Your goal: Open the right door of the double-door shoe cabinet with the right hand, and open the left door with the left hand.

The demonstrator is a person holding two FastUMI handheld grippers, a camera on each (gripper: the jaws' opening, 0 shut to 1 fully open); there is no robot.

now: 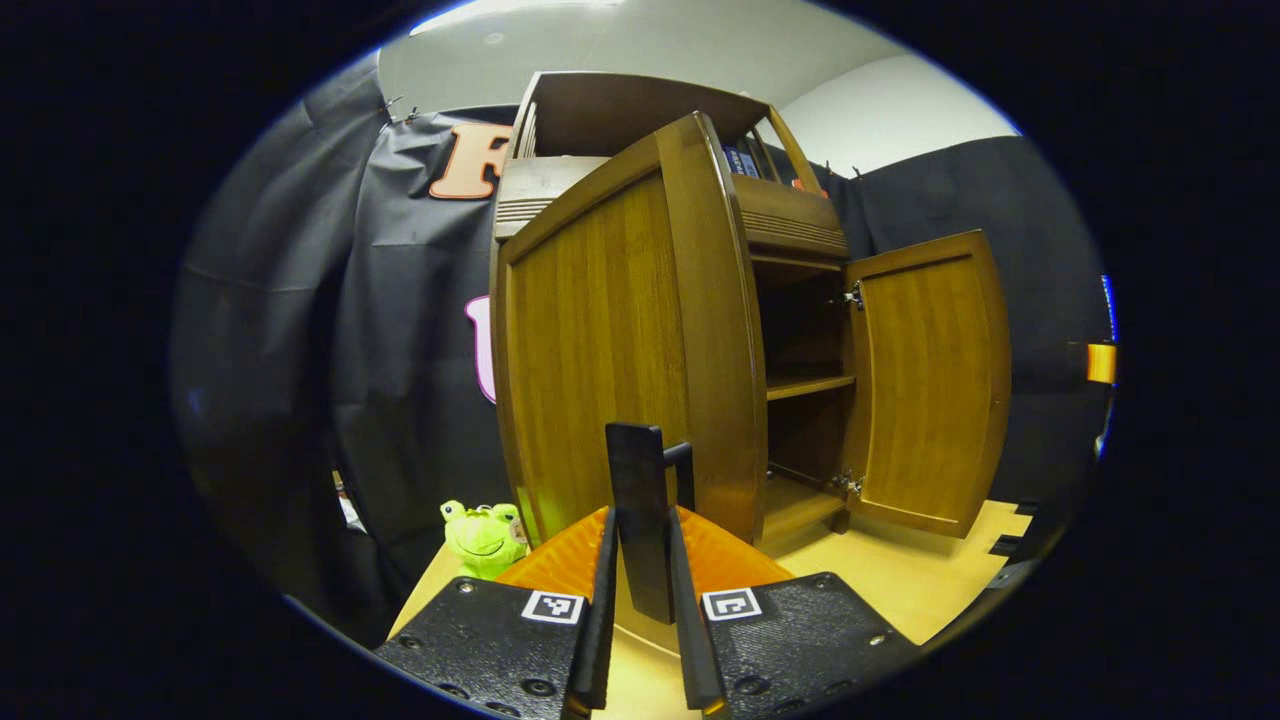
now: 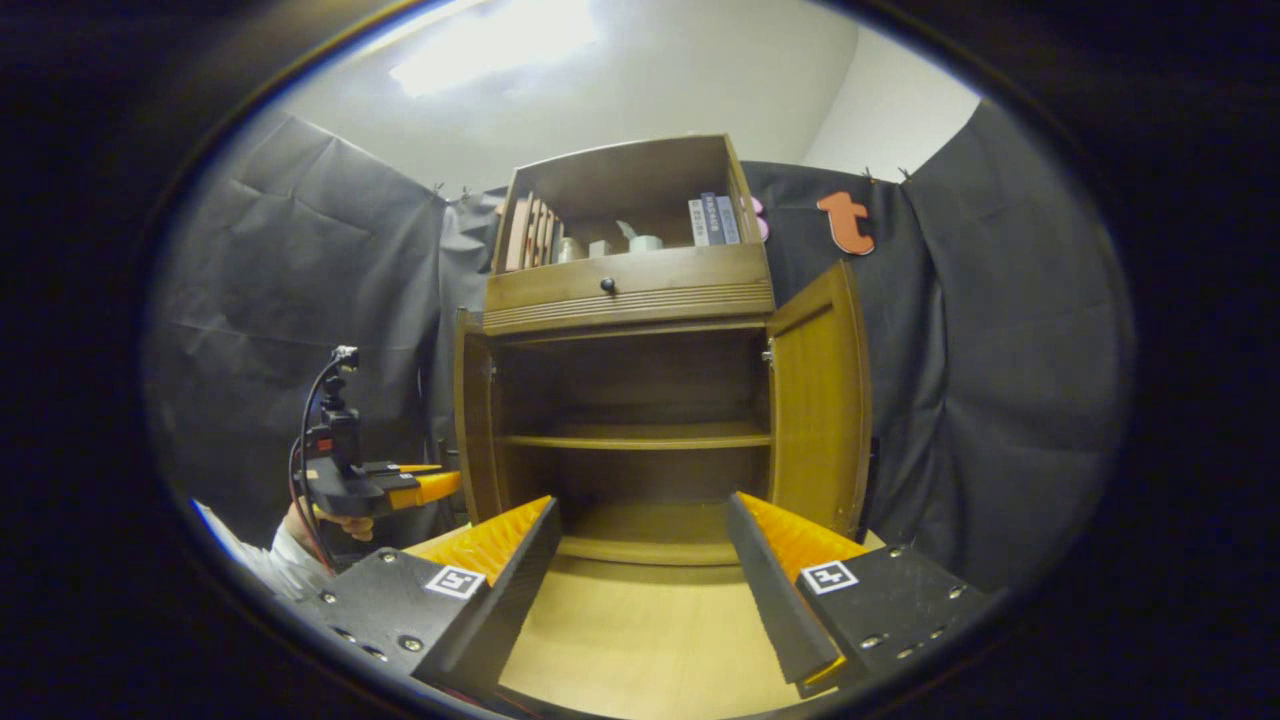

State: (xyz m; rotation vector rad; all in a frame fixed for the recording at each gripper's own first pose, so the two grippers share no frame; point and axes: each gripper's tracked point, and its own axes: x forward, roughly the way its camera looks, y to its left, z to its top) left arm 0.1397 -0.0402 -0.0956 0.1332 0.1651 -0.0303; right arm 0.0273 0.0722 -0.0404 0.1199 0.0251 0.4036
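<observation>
Shoe cabinet (image 2: 625, 400) stands ahead, both doors swung out. Left gripper (image 1: 645, 560) pinches the left door's (image 1: 600, 350) black handle (image 1: 640, 500) (fingers narrow); right gripper (image 2: 645, 575) wide, holding nothing, right door (image 2: 820, 400) beyond it.

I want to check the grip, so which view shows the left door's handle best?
The left gripper view: the dark handle stands close up between that gripper's fingers, which are closed on it. In the right gripper view the left door is edge-on and far off, so its handle cannot be made out.

Left gripper (image 1: 645, 520) clamped on left door (image 1: 620, 350) black handle (image 1: 640, 500); right door (image 1: 925, 380) swung open.
</observation>
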